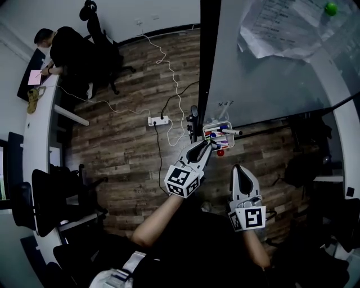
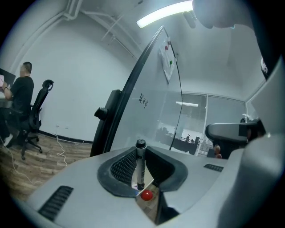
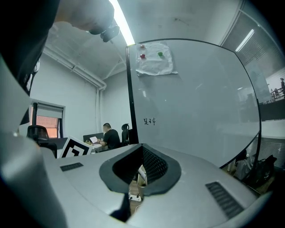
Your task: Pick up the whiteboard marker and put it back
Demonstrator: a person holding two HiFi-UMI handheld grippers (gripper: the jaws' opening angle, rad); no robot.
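My left gripper is shut on a whiteboard marker with a black cap, which stands upright between the pads in the left gripper view. It hovers just in front of the small tray of markers fixed at the whiteboard's lower edge. A red round thing shows below the marker, also under the tray. My right gripper hangs lower right of the tray, shut, with nothing between its pads.
The whiteboard carries papers and a green magnet. A power strip and cables lie on the wooden floor. A person sits at a curved desk at far left, with office chairs along it.
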